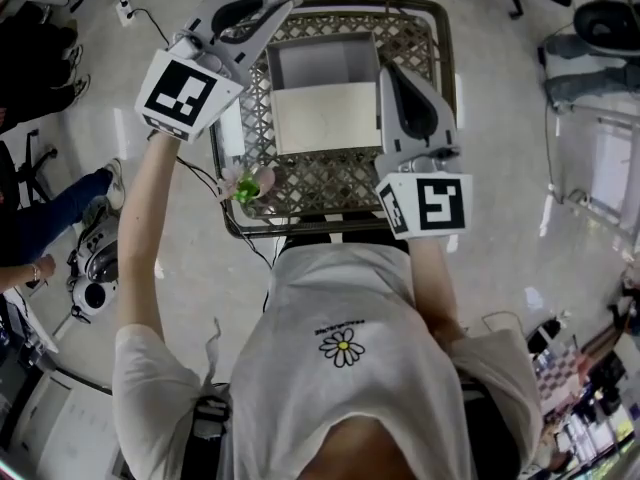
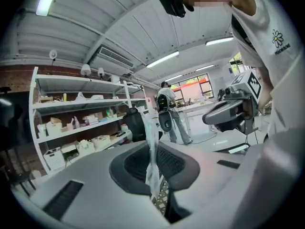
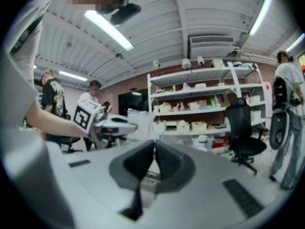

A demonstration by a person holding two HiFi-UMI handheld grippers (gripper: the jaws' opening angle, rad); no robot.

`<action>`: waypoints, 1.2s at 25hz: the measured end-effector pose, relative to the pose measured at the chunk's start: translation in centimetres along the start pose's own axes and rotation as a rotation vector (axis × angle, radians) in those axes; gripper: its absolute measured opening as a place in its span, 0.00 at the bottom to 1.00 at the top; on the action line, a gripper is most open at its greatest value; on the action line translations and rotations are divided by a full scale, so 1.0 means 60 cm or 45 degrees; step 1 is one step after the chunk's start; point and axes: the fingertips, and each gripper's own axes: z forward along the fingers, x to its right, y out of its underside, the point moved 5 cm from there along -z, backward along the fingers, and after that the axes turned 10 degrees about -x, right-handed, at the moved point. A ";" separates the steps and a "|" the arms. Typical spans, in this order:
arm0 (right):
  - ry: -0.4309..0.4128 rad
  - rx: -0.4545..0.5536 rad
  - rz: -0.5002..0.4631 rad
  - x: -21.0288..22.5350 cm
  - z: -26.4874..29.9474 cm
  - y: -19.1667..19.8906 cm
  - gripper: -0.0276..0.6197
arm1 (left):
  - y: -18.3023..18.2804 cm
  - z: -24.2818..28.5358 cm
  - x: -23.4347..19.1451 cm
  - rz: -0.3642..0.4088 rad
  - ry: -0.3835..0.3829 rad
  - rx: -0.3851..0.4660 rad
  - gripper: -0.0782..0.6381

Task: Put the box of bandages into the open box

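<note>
The open white box (image 1: pixel 322 68) stands on a lattice-topped table (image 1: pixel 330 183), its pale flap (image 1: pixel 325 118) folded toward me. I cannot pick out a box of bandages in any view. My left gripper (image 1: pixel 283 4) is raised over the table's far left corner. It is shut on a thin strip of clear plastic film (image 2: pixel 151 142), which sticks up from the left gripper (image 2: pixel 154 173). My right gripper (image 1: pixel 389 70) hovers at the box's right side. In its own view the right gripper (image 3: pixel 153 152) is shut with nothing between the jaws.
A small pink and green object (image 1: pixel 248 184) lies at the table's left edge. A seated person's leg (image 1: pixel 55 208) and cables (image 1: pixel 150 18) are on the floor at left. Shelves (image 3: pixel 205 109), an office chair (image 3: pixel 243 130) and standing people (image 2: pixel 169 111) surround the spot.
</note>
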 end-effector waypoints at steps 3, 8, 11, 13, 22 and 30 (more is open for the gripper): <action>0.001 -0.025 0.003 0.002 0.007 0.009 0.09 | 0.018 0.033 -0.004 0.007 0.129 -0.027 0.17; 0.004 -0.089 0.038 0.010 0.021 0.041 0.09 | 0.060 0.088 0.001 -0.074 0.347 -0.081 0.17; 0.004 -0.116 0.048 0.015 0.028 0.052 0.09 | 0.079 0.118 0.007 -0.128 0.454 -0.105 0.17; 0.003 -0.135 0.059 0.018 0.030 0.060 0.09 | 0.098 0.138 0.019 -0.163 0.577 -0.165 0.17; -0.003 -0.195 0.094 0.037 0.043 0.100 0.09 | 0.180 0.217 0.077 -0.160 0.928 -0.441 0.17; -0.009 -0.228 0.108 0.053 0.062 0.120 0.09 | 0.279 0.241 0.134 0.012 1.163 -0.832 0.17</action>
